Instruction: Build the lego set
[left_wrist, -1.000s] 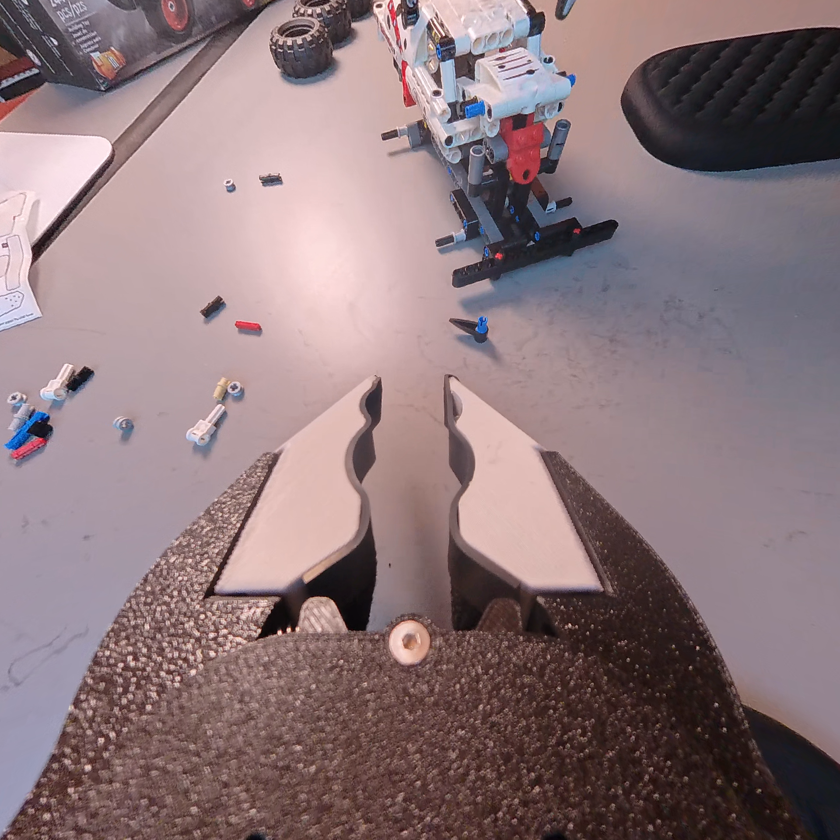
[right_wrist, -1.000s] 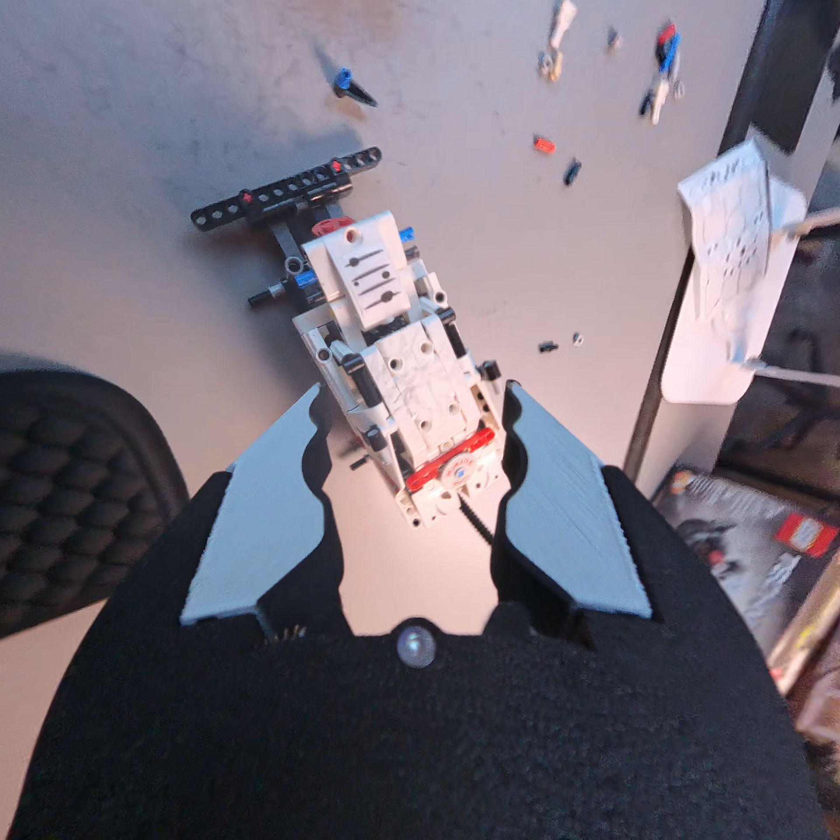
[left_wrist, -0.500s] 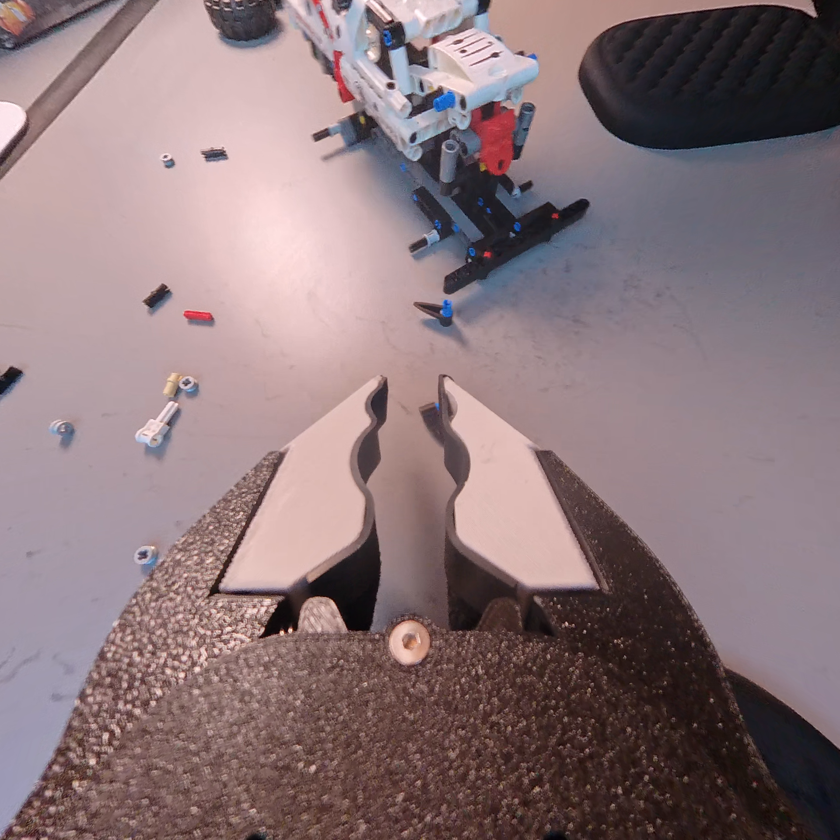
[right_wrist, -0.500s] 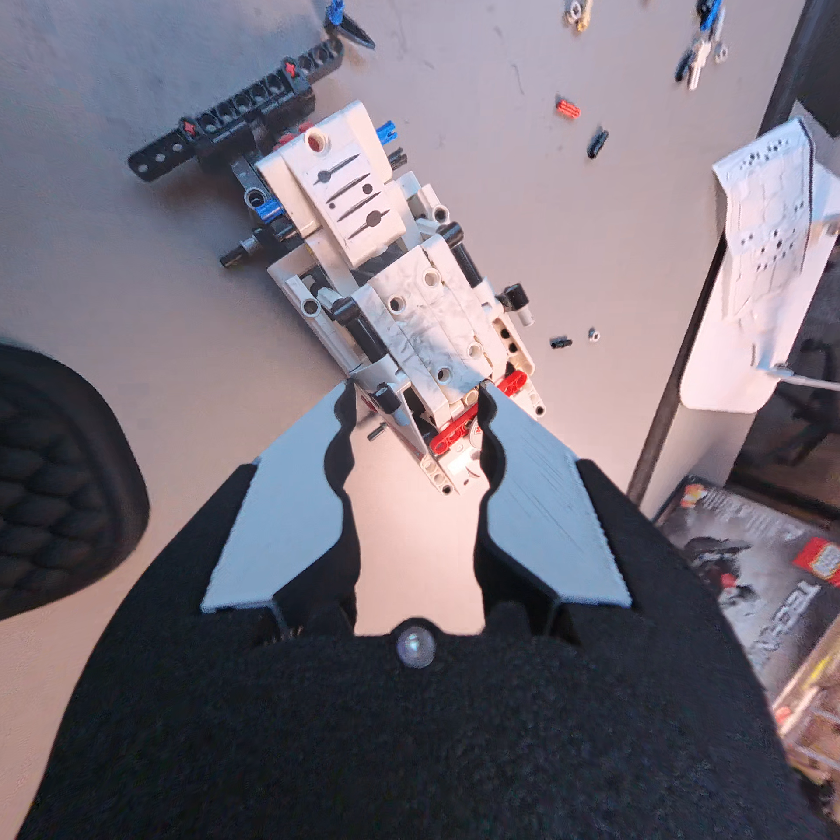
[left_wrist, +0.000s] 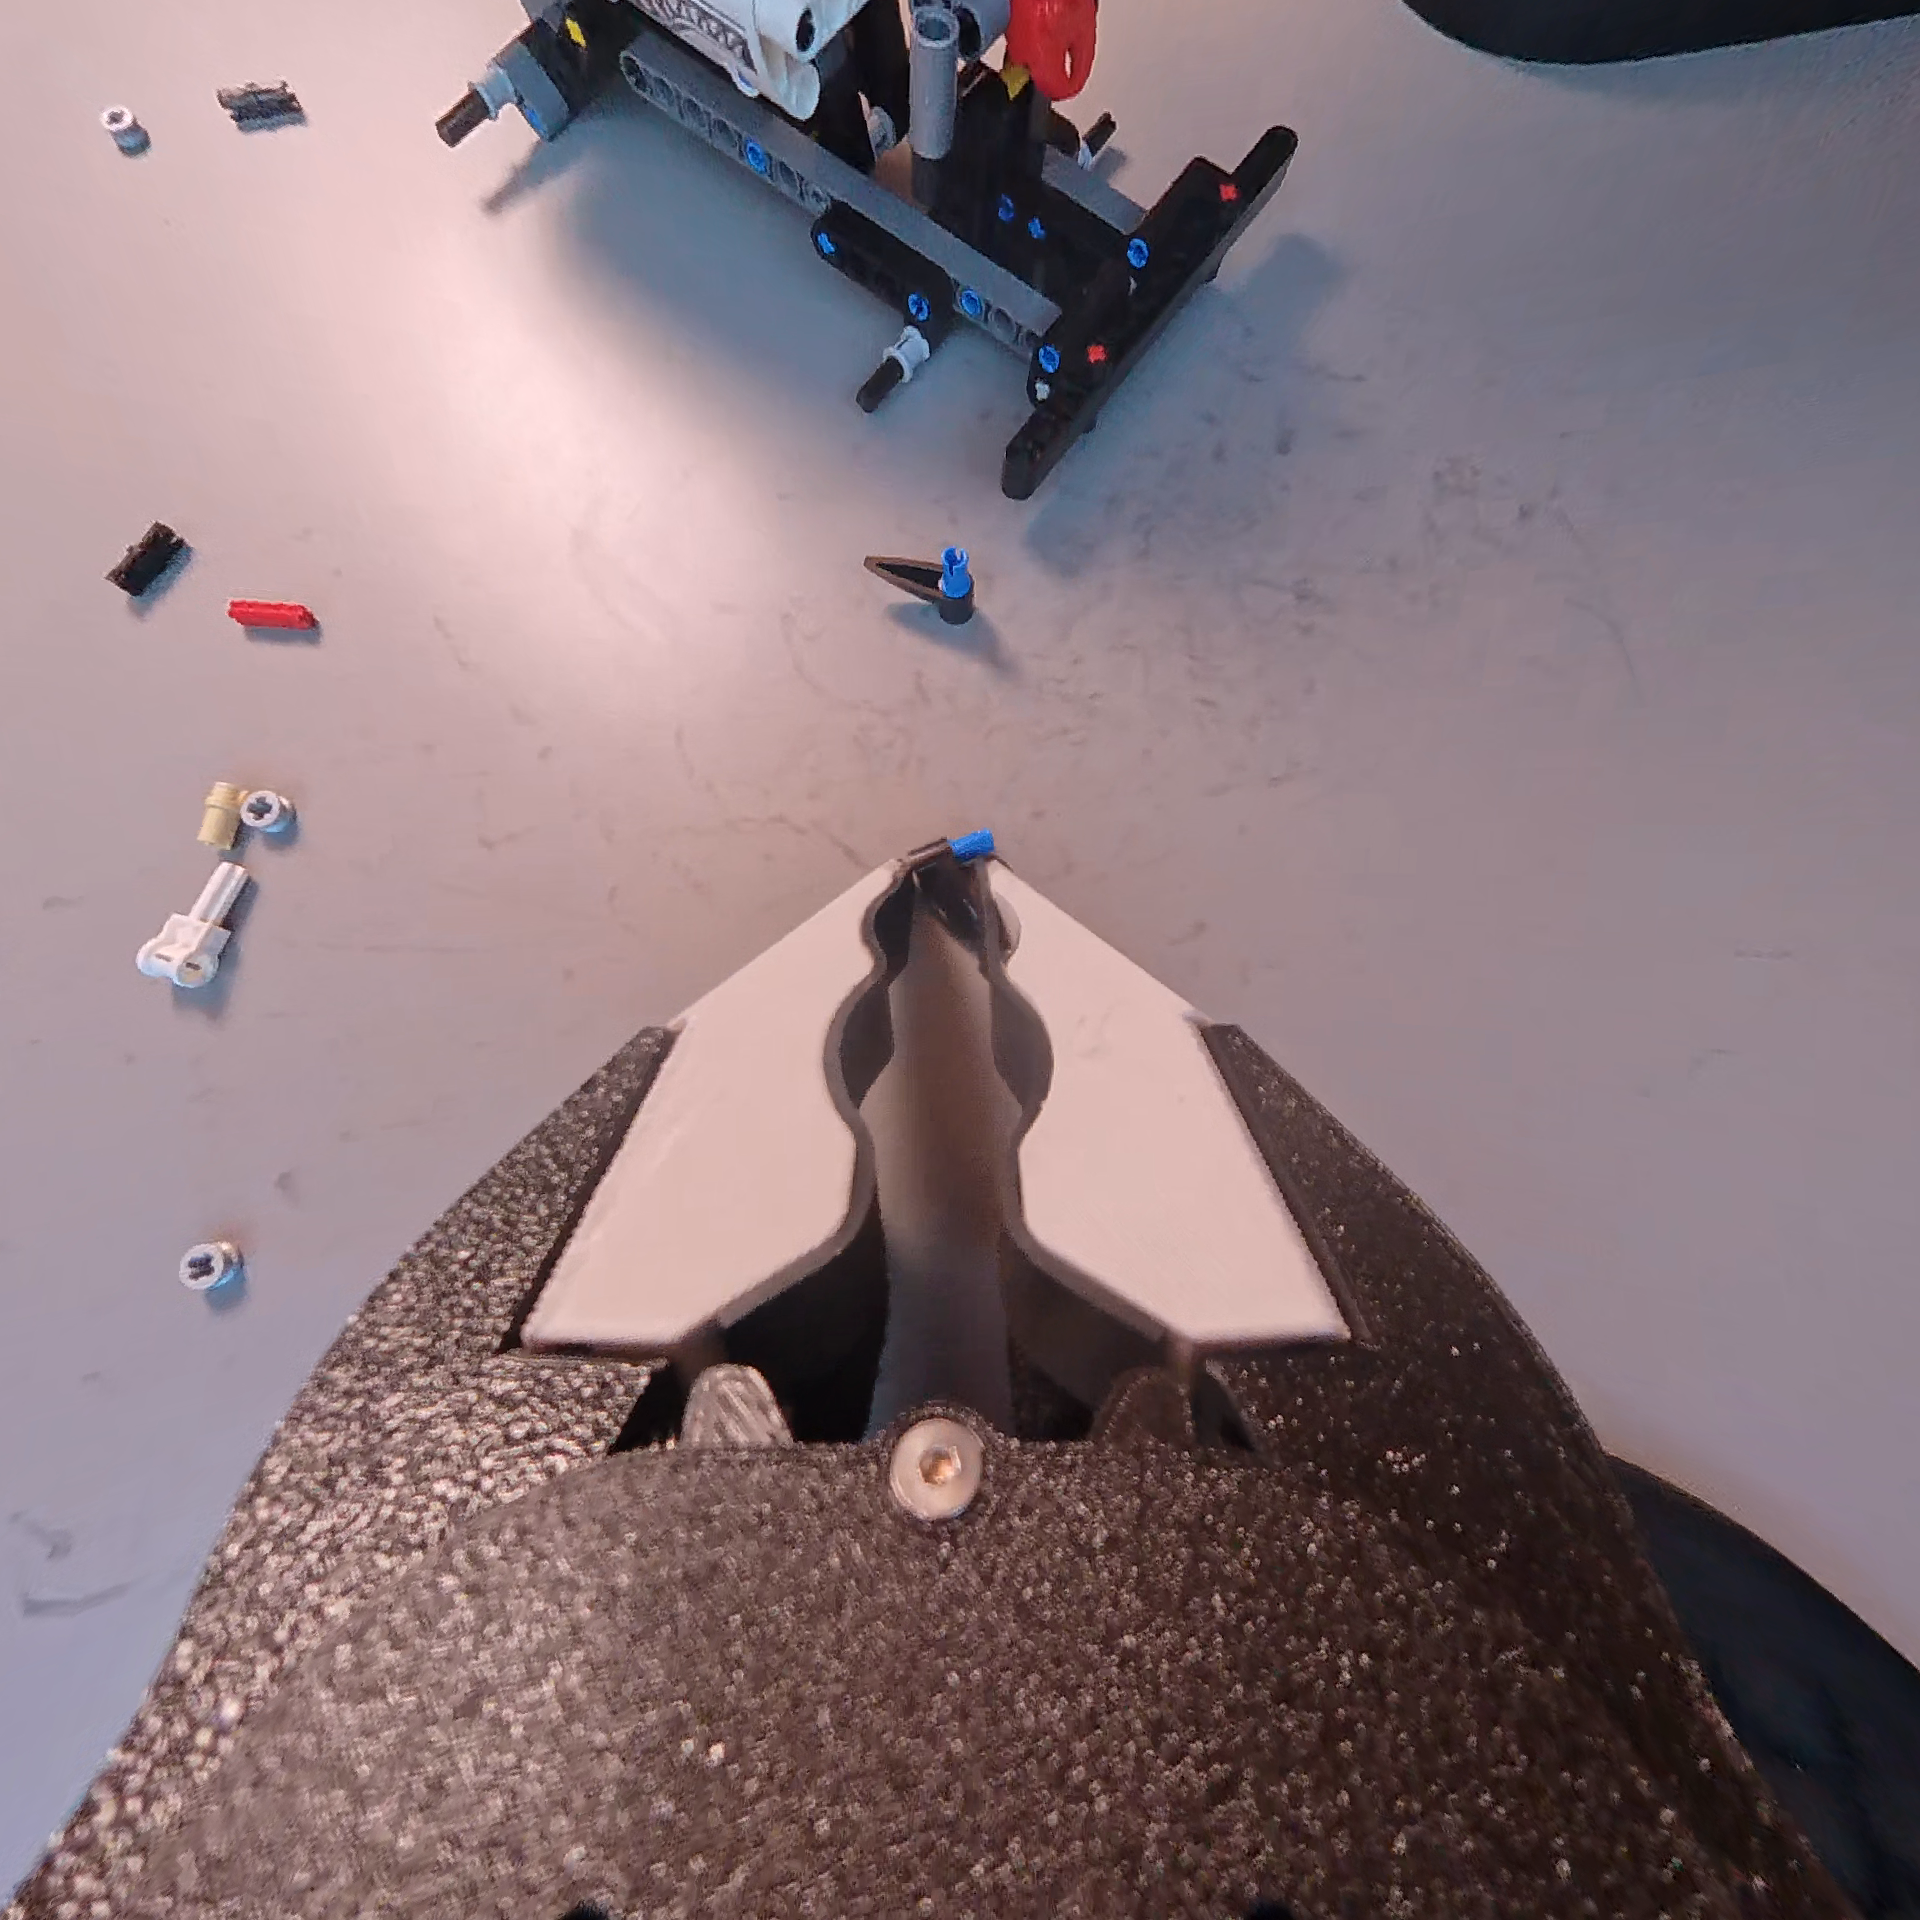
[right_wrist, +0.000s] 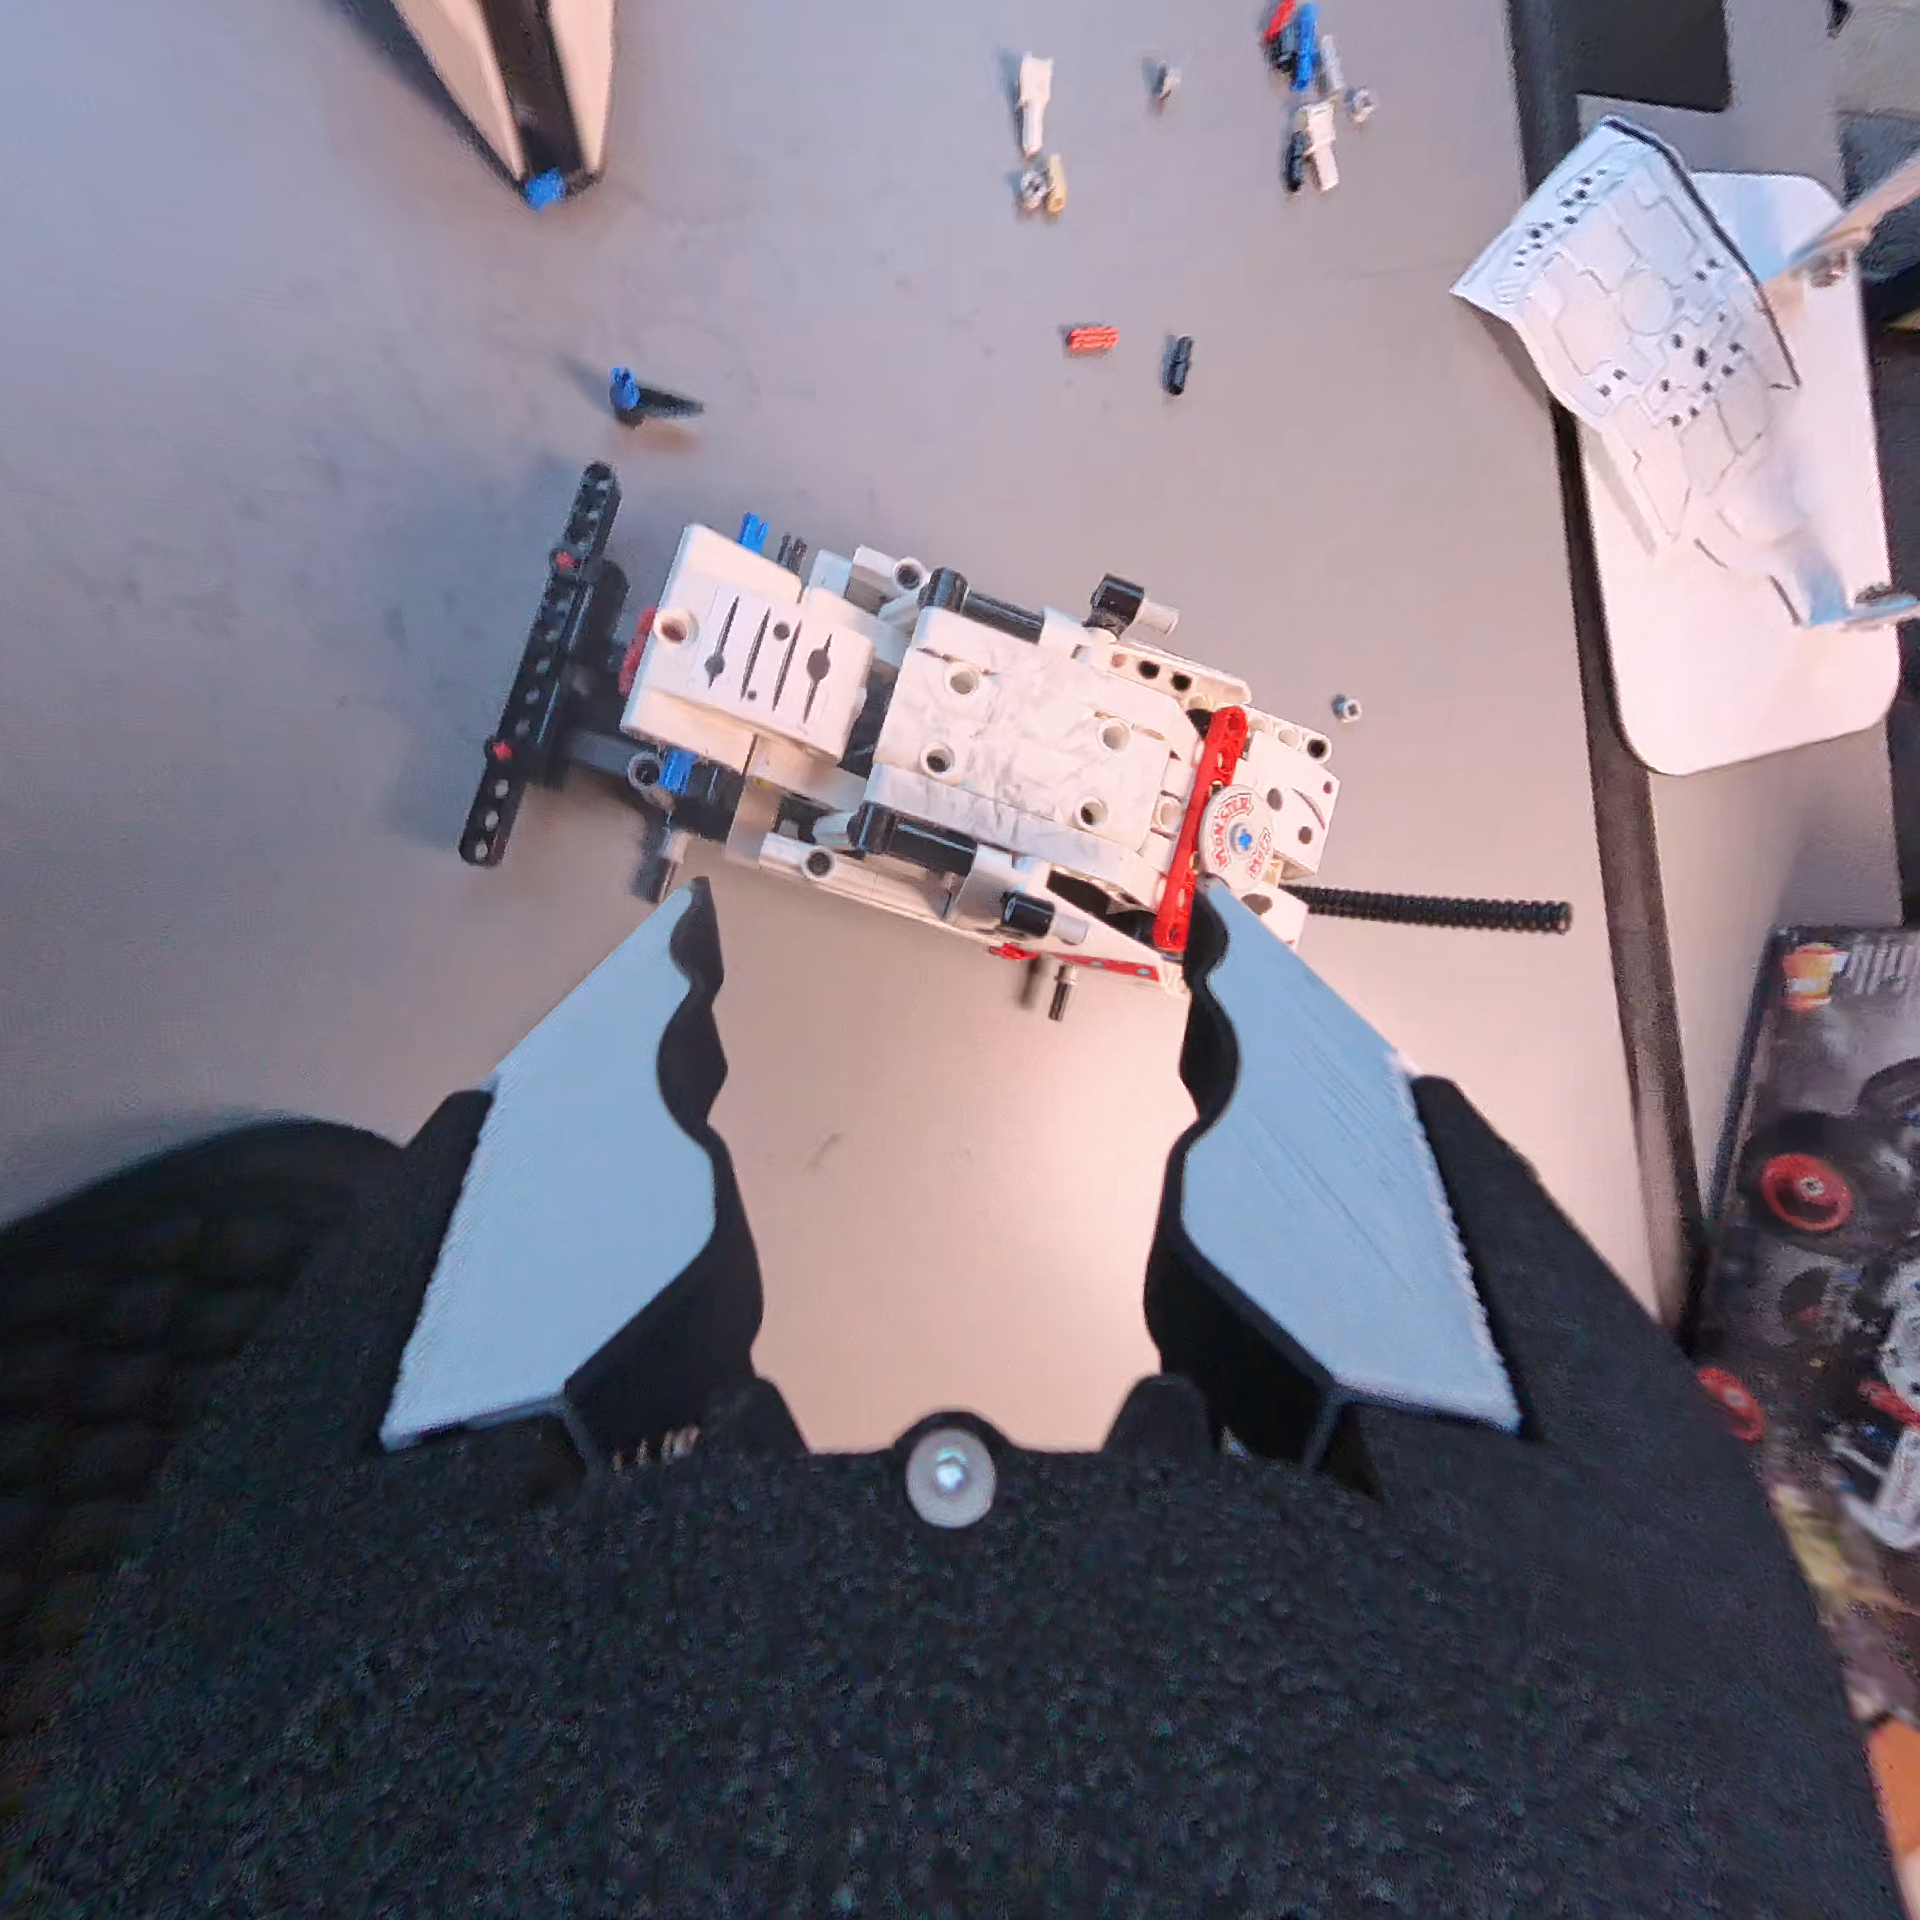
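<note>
The white, black and red lego vehicle (right_wrist: 987, 748) rests on the grey table, and its black front beam shows in the left wrist view (left_wrist: 1132, 322). My left gripper (left_wrist: 945, 868) is shut on a small black piece with a blue pin (left_wrist: 971, 844) that sticks out at the fingertips. It also shows far off in the right wrist view (right_wrist: 542, 156). A matching black piece with a blue pin (left_wrist: 935, 587) lies on the table ahead of it. My right gripper (right_wrist: 948, 899) is wide open beside the vehicle, with its right fingertip (right_wrist: 1210, 914) near the red beam at the rear.
Loose small parts lie at the left: a red pin (left_wrist: 272, 613), a black piece (left_wrist: 149, 556), a white connector (left_wrist: 192, 930), a grey bush (left_wrist: 211, 1265). A black pad (right_wrist: 156, 1247) sits near me. A sticker sheet (right_wrist: 1642, 301) and the set's box (right_wrist: 1829, 1143) are at the right. There is about 20 centimetres between the tips of the two grippers. The white connector (left_wrist: 192, 930) is about 12 centimetres from my left fingertips. It is also in sight in the right wrist view (right_wrist: 1033, 104).
My left gripper closed on the small black and blue piece. My right gripper closed around the vehicle's rear, then opened wide, and the vehicle now lies crosswise in its view.
</note>
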